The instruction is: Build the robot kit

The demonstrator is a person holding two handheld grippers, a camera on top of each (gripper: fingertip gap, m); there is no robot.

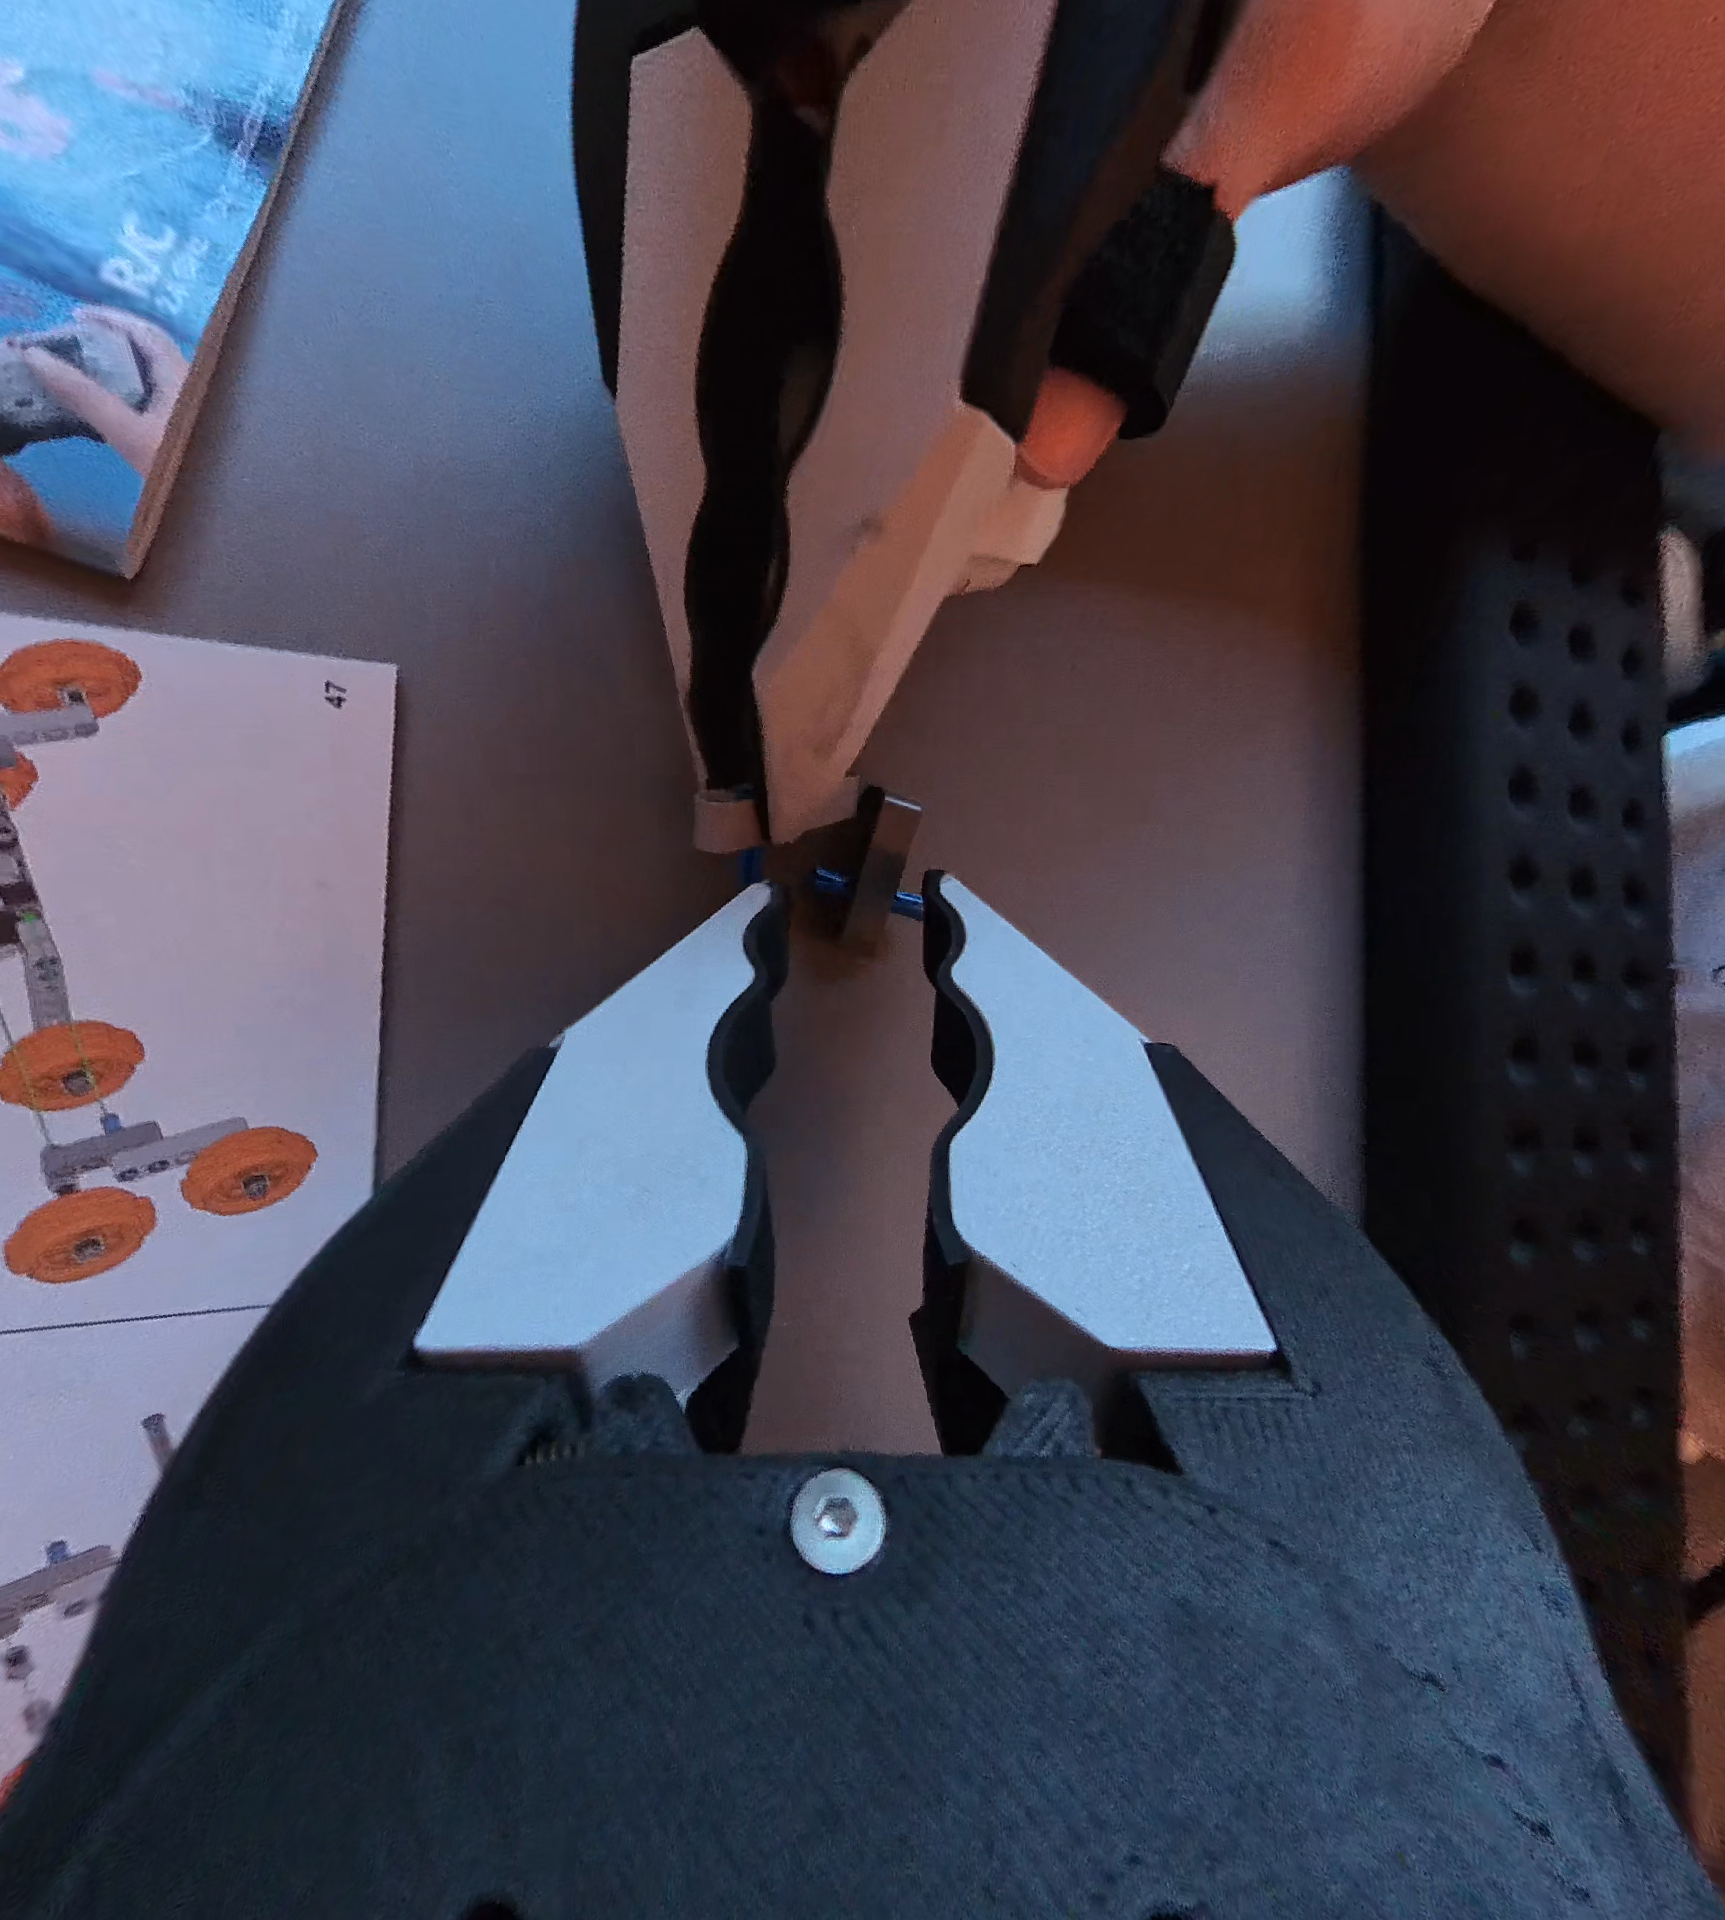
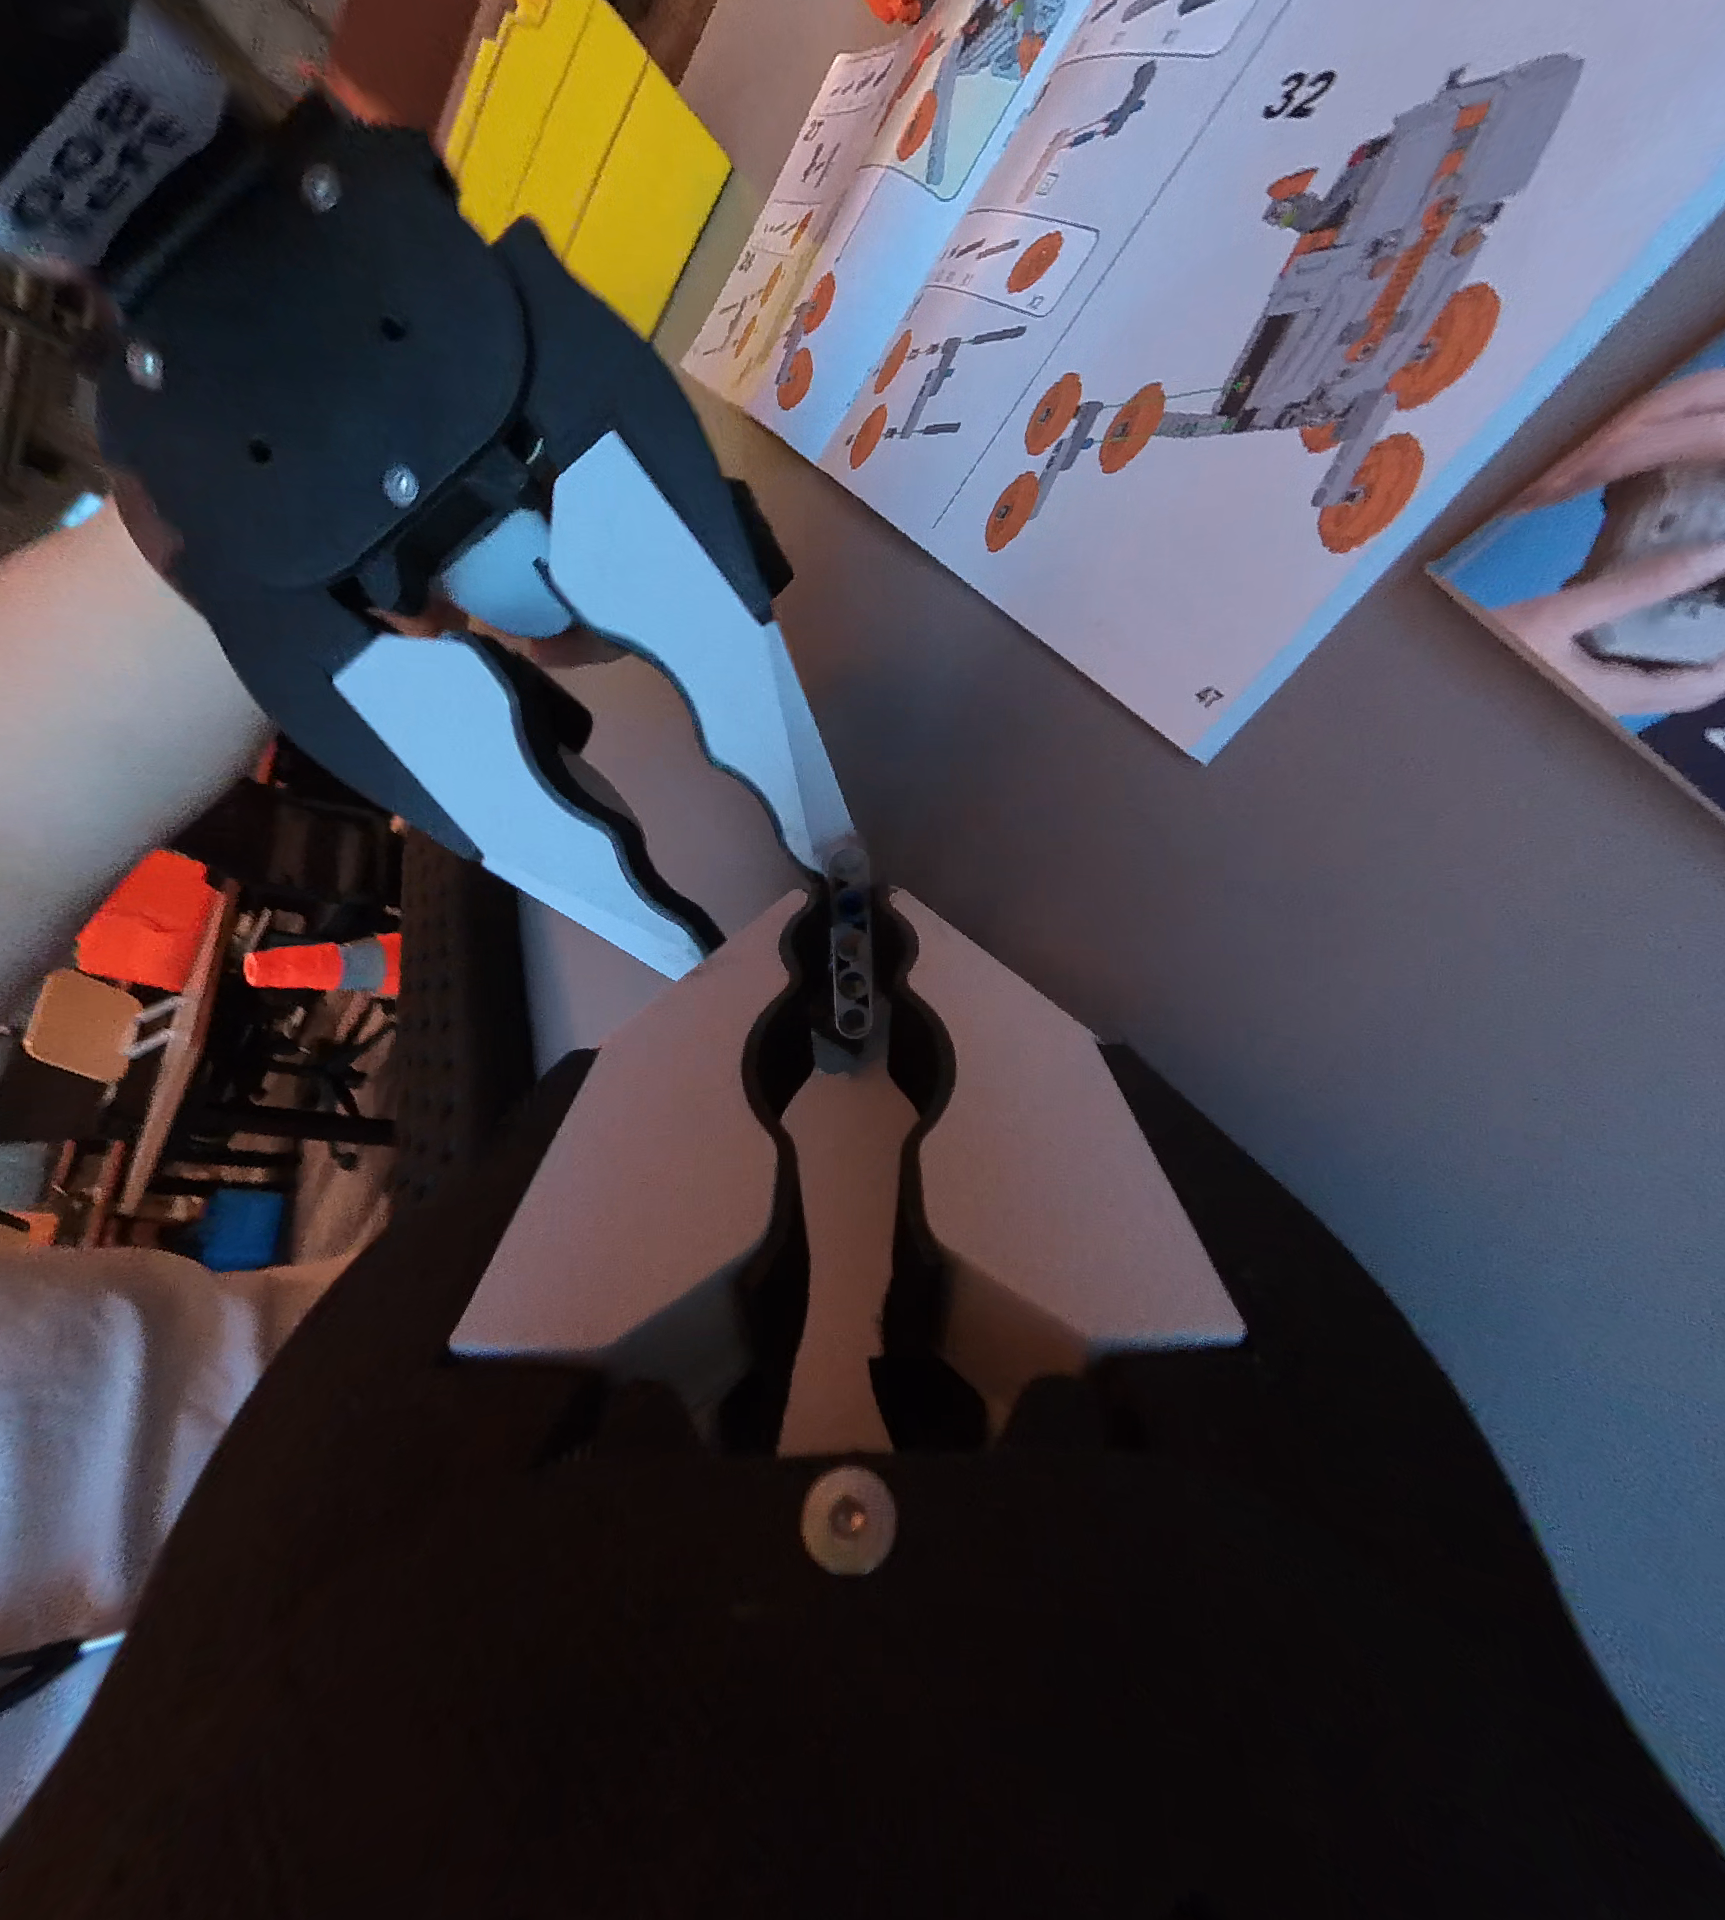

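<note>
Grey holed beam (image 2: 850, 971) in right gripper (image 2: 847, 914), left gripper (image 1: 853, 883) agape nearby.

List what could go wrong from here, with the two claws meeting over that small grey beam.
1. The right claw pinches the grey holed beam only at its fingertips; a sideways push could twist it loose.
2. The left claw stands open around the blue pin with narrow gaps, so closing slightly off line could knock the pin or beam.
3. Both claws' tips crowd together above the grey table; a dropped part could roll away.
</note>
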